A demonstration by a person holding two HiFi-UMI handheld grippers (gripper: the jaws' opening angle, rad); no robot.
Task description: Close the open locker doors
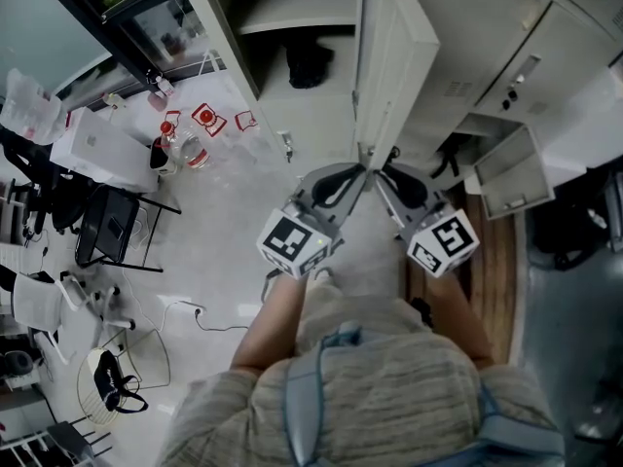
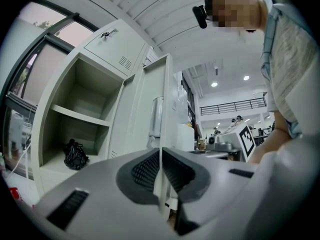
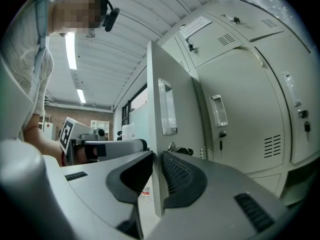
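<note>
A tall grey locker door (image 1: 394, 56) stands open, edge-on to me, in front of an open compartment (image 1: 292, 17) that holds a black bag (image 1: 310, 63). Both grippers meet at the door's lower free edge. My left gripper (image 1: 357, 171) is shut on that edge from the left, and in the left gripper view its pads (image 2: 145, 171) press the thin door (image 2: 150, 104). My right gripper (image 1: 382, 174) is shut on the same edge from the right. In the right gripper view the door (image 3: 170, 84) runs up between the pads (image 3: 175, 176).
Closed lockers (image 1: 506, 47) fill the wall on the right. A smaller grey door (image 1: 508, 173) sticks out low at the right. Bottles (image 1: 180, 144), a folding chair (image 1: 112, 227) and a floor cable (image 1: 200, 314) lie to the left.
</note>
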